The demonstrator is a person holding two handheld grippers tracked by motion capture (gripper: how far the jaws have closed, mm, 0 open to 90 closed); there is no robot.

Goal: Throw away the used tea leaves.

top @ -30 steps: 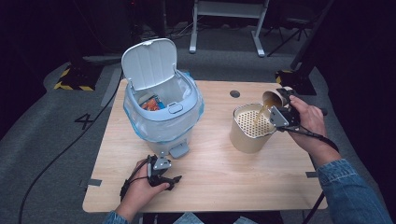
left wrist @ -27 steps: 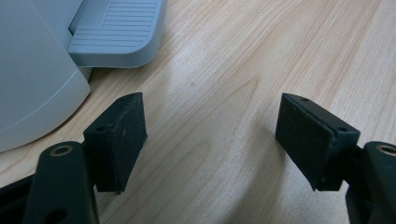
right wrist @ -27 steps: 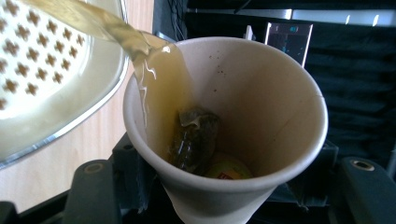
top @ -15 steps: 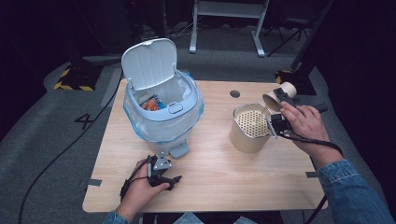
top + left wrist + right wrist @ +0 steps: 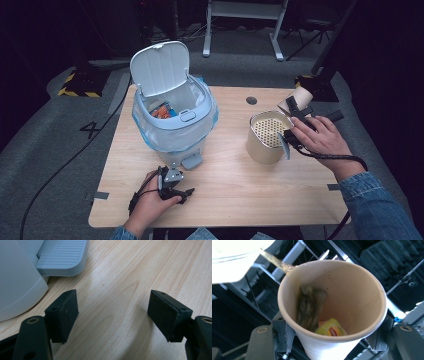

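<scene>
My right gripper [image 5: 294, 111] is shut on a tan paper cup [image 5: 300, 97], held tipped over a beige canister [image 5: 261, 147] with a perforated strainer top [image 5: 270, 131]. In the right gripper view the cup [image 5: 354, 300] sits between the jaws [image 5: 330, 336]. A wet tea bag [image 5: 309, 307] and its yellow tag [image 5: 329, 328] lie inside, and a thin brown stream leaves the rim at upper left. My left gripper [image 5: 184, 192] rests on the table near the front edge, open, with bare wood between its pads [image 5: 66, 312].
A pale blue pedal bin [image 5: 172, 131] stands at the table's left with its lid [image 5: 160, 67] up and wrappers inside. Its foot pedal [image 5: 191, 161] juts toward my left gripper [image 5: 112, 315]; the pedal [image 5: 62, 257] lies just ahead of the jaws. A round hole [image 5: 251, 100] marks the tabletop [image 5: 240, 190].
My right hand has sunk a little and shifted beside the canister, tipping the cup further over the strainer. The left hand has stayed still.
</scene>
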